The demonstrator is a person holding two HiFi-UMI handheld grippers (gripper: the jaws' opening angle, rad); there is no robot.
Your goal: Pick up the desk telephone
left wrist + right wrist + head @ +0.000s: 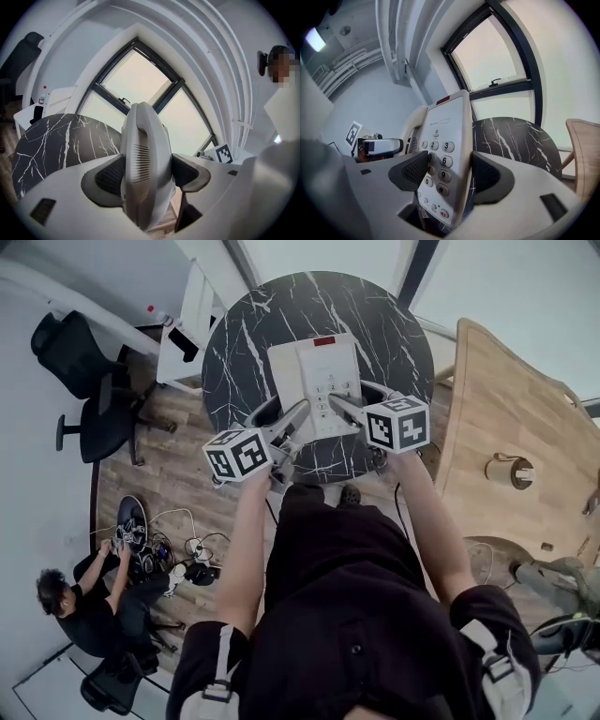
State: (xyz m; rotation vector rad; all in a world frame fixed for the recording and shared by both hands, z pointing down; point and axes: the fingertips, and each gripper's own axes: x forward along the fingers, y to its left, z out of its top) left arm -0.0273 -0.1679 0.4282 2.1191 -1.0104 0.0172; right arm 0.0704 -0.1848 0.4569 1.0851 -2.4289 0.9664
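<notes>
Black marble with white veins makes the top of the round table (244, 343), and left of it a chair (94, 381) stands on the wood floor. Over the table's near half, the left gripper (291, 423) grips the left side of the white phone (314, 381). In the left gripper view both dark pads press on a rounded part with small slits, probably the handset side, and the jaws stand rather wide because this part is thick. The phone itself lies between the two tools, its keypad up, its red-marked end away from the person. The right gripper (345, 404) holds the right side; in the right gripper view its pads clamp the keypad edge, one pad over the number keys and one behind. Further right is a pale wood desk (497, 418). I judge the pick-up as nearly finished: both grips are firm, and in both gripper views the phone seems to hang clear of the table, with the marble showing behind it. What is left, I think, is only to keep it level and steady.
</notes>
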